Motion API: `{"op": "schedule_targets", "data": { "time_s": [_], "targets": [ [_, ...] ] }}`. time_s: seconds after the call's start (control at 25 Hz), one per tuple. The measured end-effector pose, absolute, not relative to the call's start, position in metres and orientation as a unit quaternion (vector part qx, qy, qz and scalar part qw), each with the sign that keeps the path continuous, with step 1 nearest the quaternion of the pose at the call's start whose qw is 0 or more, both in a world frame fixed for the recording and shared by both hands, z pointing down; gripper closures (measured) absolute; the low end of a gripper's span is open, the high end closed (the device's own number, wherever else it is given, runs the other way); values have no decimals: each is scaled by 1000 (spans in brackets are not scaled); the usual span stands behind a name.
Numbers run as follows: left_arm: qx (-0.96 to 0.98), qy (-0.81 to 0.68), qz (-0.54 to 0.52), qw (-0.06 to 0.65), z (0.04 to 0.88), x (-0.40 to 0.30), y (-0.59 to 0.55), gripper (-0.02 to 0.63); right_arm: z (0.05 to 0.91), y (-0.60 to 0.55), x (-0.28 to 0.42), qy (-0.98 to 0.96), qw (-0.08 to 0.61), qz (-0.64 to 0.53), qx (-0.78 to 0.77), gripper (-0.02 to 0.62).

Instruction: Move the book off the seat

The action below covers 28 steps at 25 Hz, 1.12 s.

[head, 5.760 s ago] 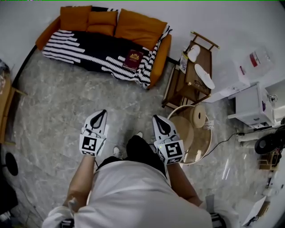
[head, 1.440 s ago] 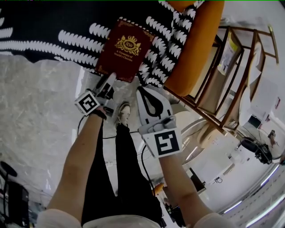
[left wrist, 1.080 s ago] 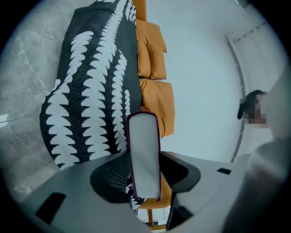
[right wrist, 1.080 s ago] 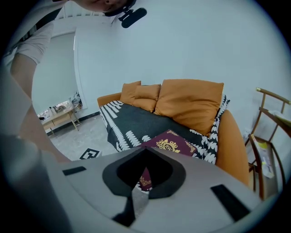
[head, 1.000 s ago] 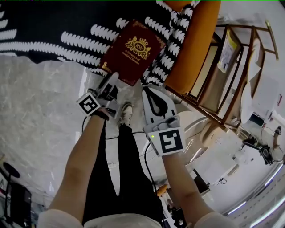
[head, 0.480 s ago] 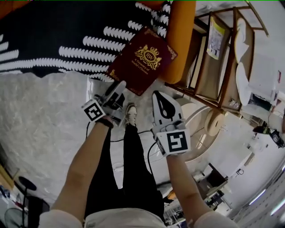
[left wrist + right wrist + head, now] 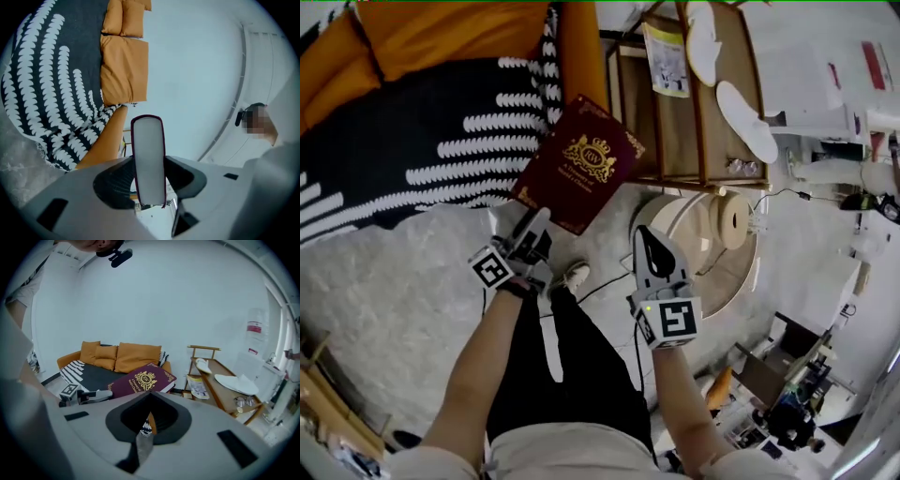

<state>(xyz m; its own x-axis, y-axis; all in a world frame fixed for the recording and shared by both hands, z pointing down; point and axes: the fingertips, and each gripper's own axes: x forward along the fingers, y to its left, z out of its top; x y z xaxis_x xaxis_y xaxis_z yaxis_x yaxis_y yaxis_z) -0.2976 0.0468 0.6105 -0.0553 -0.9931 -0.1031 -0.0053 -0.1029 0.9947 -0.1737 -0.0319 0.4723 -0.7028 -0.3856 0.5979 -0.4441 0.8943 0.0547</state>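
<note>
Left tongs (image 7: 538, 221) clamp the near edge of the maroon, gold-crested hardcover book (image 7: 578, 164), which juts beyond their tips, clear of the orange sofa (image 7: 441, 33); right tongs (image 7: 646, 236) sit closed and empty alongside; best keep the pinch firm and carry slowly, lest the book droop.

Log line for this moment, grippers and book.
left gripper: shut on book | book: held in air at sofa front edge | right gripper: shut, empty

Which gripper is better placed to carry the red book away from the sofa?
Left. The left gripper is clamped on the book at its lower edge and holds it lifted beside the sofa. The right gripper is shut and empty, apart from the book.
</note>
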Motion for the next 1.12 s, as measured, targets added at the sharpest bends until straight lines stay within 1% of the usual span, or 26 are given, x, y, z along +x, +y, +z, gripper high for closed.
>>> {"op": "schedule_targets", "data": {
  "time_s": [0.28,0.52,0.76,1.12],
  "targets": [
    [558,-442,-515,477,571,-213,15,394,456,-46,-94,-915,282,65,280,574],
    [576,-407,-500,502,540,-123,-9,394,446,-70,-3,-902,259,92,333,574],
    [617,-364,-448,535,503,-15,-36,394,417,-91,121,-873,229,116,415,574],
    [660,-289,-393,571,462,154,-82,394,380,-97,302,-818,219,125,517,574]
  ]
}}
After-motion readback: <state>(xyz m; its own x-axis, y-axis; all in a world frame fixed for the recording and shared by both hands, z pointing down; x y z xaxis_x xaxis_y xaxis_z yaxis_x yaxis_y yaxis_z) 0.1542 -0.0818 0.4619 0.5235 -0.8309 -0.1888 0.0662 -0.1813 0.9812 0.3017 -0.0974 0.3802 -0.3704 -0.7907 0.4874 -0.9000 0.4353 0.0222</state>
